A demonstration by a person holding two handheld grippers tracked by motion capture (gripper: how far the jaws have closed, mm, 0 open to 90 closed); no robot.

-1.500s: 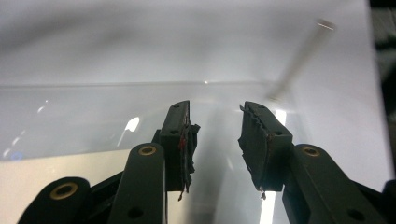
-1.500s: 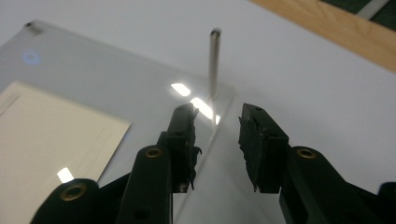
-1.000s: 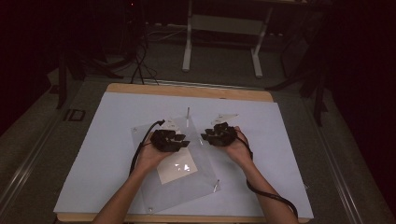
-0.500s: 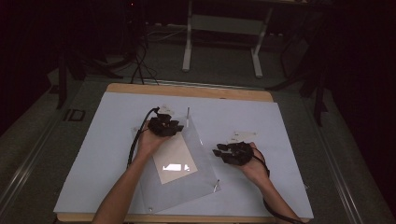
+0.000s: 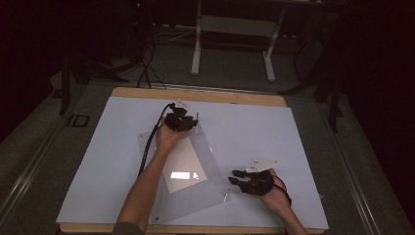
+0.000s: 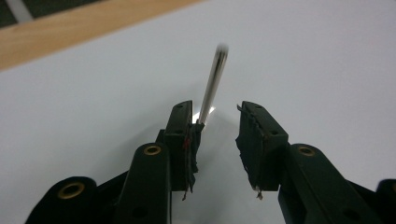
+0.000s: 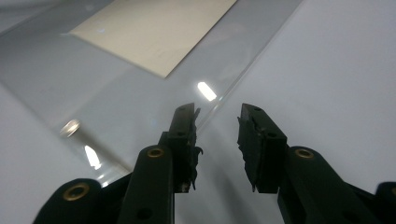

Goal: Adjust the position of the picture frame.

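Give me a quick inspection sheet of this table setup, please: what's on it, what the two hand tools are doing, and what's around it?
Surface: white sheet covering a wooden table.
Job's things: clear plastic panel lying flat, a cream paper sheet under or inside it; a thin metal pin stands beside one jaw in the left gripper view.
Clutter: nothing seen.
Grippers: left gripper at the panel's far corner, jaws open; right gripper at the panel's near right edge, jaws open, holding nothing.
Cables: black cable trails along the left forearm.
Surroundings: dark room, grey floor, a white frame stand beyond the table.
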